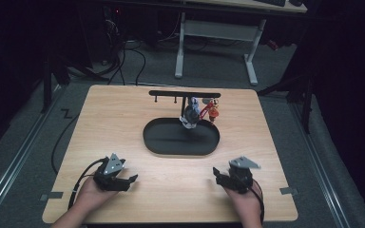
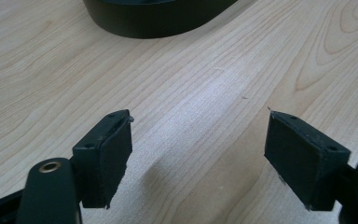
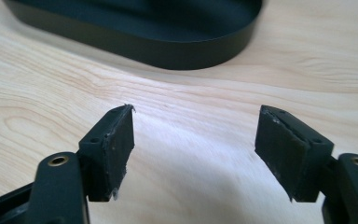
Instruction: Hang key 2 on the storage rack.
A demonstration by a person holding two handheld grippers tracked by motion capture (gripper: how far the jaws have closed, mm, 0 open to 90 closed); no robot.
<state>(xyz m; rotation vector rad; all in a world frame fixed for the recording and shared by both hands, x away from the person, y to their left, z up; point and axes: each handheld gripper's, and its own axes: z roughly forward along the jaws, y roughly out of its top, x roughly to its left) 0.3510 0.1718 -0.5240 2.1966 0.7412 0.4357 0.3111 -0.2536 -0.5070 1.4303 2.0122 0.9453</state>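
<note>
Tray: a black oval tray (image 1: 171, 142) sat mid-worktop, its floor bare apart from the stand's foot.
Stand: a black T-shaped stand (image 1: 184, 94) rose from the tray's far side; small figures, one grey-blue (image 1: 191, 113) and one red (image 1: 212, 110), hung from its bar.
Left gripper: the left gripper (image 2: 198, 154) rested near the worktop's front edge, jaws wide apart, nothing between them.
Right gripper: the right gripper (image 3: 193, 149) lay opposite, jaws parted, nothing held, the tray's rim (image 3: 168, 53) just ahead.
Worktop: pale wood (image 1: 123, 118).
</note>
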